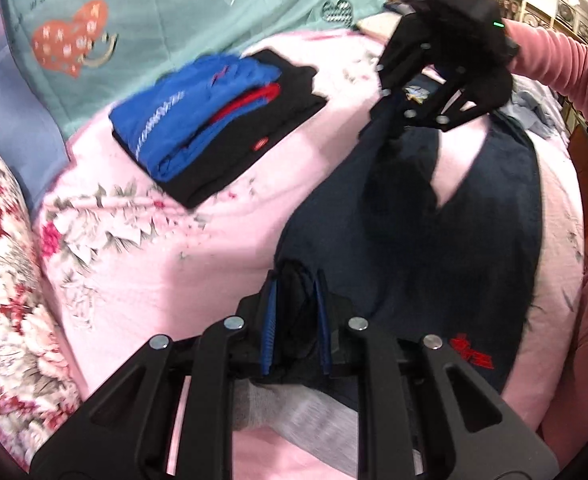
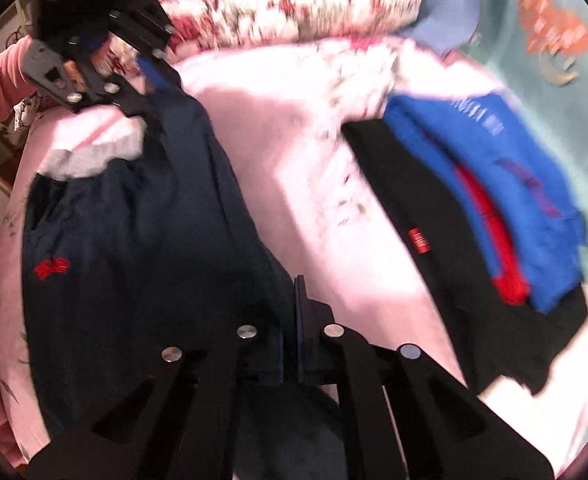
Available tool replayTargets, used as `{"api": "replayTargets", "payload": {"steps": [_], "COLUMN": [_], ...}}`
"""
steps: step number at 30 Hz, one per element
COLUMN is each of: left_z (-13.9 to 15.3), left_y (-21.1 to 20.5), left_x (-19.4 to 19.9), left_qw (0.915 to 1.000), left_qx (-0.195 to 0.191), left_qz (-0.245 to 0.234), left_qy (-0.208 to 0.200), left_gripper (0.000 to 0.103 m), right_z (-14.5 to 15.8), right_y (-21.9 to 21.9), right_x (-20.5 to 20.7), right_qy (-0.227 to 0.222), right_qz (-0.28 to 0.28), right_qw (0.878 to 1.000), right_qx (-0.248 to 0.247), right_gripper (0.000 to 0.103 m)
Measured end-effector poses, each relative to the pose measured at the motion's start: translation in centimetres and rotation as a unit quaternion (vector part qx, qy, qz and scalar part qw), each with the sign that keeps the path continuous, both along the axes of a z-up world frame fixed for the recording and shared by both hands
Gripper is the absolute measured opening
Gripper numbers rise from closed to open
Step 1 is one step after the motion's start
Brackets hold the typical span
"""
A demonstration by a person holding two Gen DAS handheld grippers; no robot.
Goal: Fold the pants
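Soft dark navy fabric pants (image 1: 474,216) with red embroidery lay at frame right on pink floral bed (image 1: 141,264); limp, light, likely sagging. Left gripper (image 1: 294,312) pinched waistband; right gripper (image 1: 390,120) clamped an edge. Corners were probably best holds.

The pants (image 1: 474,216) are dark navy with a small red embroidered logo (image 1: 472,350) near one edge and a light grey lining (image 2: 89,160) showing at the opening. The bedspread (image 1: 197,264) is pale pink, printed with white and red flowers and grey-green leaves. On it, the stack (image 1: 213,120) has a black garment at the bottom with a small red tag (image 1: 259,145), and bright blue clothes with a red stripe and white lettering on top. The quilt (image 1: 165,12) is mint green with orange-red hearts. The pillow (image 1: 5,280) is white with red roses. Both grippers are black with blue pads. The sleeve (image 1: 554,56) is pink.
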State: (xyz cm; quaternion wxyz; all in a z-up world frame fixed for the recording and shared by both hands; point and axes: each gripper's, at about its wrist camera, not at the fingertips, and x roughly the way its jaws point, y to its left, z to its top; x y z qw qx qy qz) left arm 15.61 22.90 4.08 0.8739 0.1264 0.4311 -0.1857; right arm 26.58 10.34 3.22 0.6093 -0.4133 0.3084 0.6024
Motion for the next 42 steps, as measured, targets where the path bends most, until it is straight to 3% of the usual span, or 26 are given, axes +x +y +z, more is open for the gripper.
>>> {"api": "replayTargets", "payload": {"steps": [3, 6, 11, 16, 19, 22, 26, 28, 29, 30, 31, 32, 33, 34, 36, 39, 42], "left_z": [2.2, 2.5, -1.6, -6.1, -5.7, -4.8, -7.1, -6.5, -6.0, -4.8, -3.8, -2.0, -1.0, 0.0, 1.4, 0.5, -2.5], "left_y": [-2.0, -3.9, -5.9, -6.5, -6.3, -6.1, -7.3, -7.6, -7.5, -7.6, -7.9, -8.6, -9.2, -9.9, -11.9, -15.8, -19.9], "left_x": [-3.6, -7.5, -12.1, -13.7, -14.7, -15.4, -15.3, -15.1, -15.2, -15.6, -16.0, -16.6, -16.9, -16.7, -15.0, -10.2, -5.1], "left_qw": [0.9994, 0.9987, 0.9978, 0.9983, 0.9993, 0.9997, 0.9987, 0.9983, 0.9981, 0.9982, 0.9983, 0.9983, 0.9982, 0.9981, 0.9974, 0.9911, 0.9899], "left_qx": [0.02, 0.034, 0.052, 0.04, 0.025, 0.001, 0.039, 0.045, 0.043, 0.04, 0.04, 0.04, 0.033, 0.021, -0.032, -0.13, -0.135], "left_qz": [-0.02, -0.035, -0.035, -0.007, 0.012, 0.024, 0.027, 0.032, 0.034, 0.038, 0.04, 0.039, 0.035, 0.033, 0.023, -0.016, -0.026], "left_qy": [-0.018, -0.016, 0.021, 0.043, 0.025, 0.01, 0.019, 0.022, 0.027, 0.026, 0.012, -0.019, -0.035, -0.048, -0.061, -0.022, 0.035], "left_gripper": [0.018, 0.018, 0.018, 0.018, 0.018, 0.019, 0.024, 0.026, 0.037, 0.048, 0.068, 0.072, 0.072, 0.073, 0.074, 0.074, 0.059], "right_z": [2.4, 2.6, -2.5, -8.4, -8.8, -6.7, -8.9, -9.6, -9.2, -8.3, -6.6, -5.3, -3.9, -2.6, 0.1, 1.3, -0.5], "right_y": [-3.1, -5.8, -8.1, -8.5, -8.8, -9.7, -10.4, -10.7, -10.8, -11.2, -12.1, -13.0, -14.3, -15.5, -18.5, -22.0, -23.9], "right_x": [-5.4, -10.9, -19.5, -22.1, -22.7, -23.6, -24.0, -24.4, -24.4, -24.1, -23.0, -21.9, -20.4, -18.5, -12.2, -2.9, 5.9], "right_qy": [-0.061, -0.105, -0.158, -0.174, -0.193, -0.217, -0.211, -0.233, -0.231, -0.211, -0.16, -0.116, -0.068, -0.037, 0.018, 0.085, 0.108], "right_qz": [0.006, 0.026, 0.052, 0.055, 0.045, 0.023, 0.023, 0.012, 0.003, -0.011, -0.033, -0.055, -0.091, -0.134, -0.264, -0.432, -0.584], "right_qw": [0.998, 0.993, 0.985, 0.983, 0.98, 0.975, 0.977, 0.971, 0.972, 0.976, 0.985, 0.989, 0.99, 0.985, 0.954, 0.883, 0.799], "right_qx": [0.027, 0.039, 0.037, 0.007, 0.015, 0.048, 0.027, 0.045, 0.044, 0.046, 0.059, 0.071, 0.089, 0.106, 0.142, 0.164, 0.099], "right_gripper": [0.004, 0.004, 0.004, 0.004, 0.004, 0.004, 0.007, 0.01, 0.014, 0.026, 0.032, 0.041, 0.041, 0.041, 0.043, 0.047, 0.048]}}
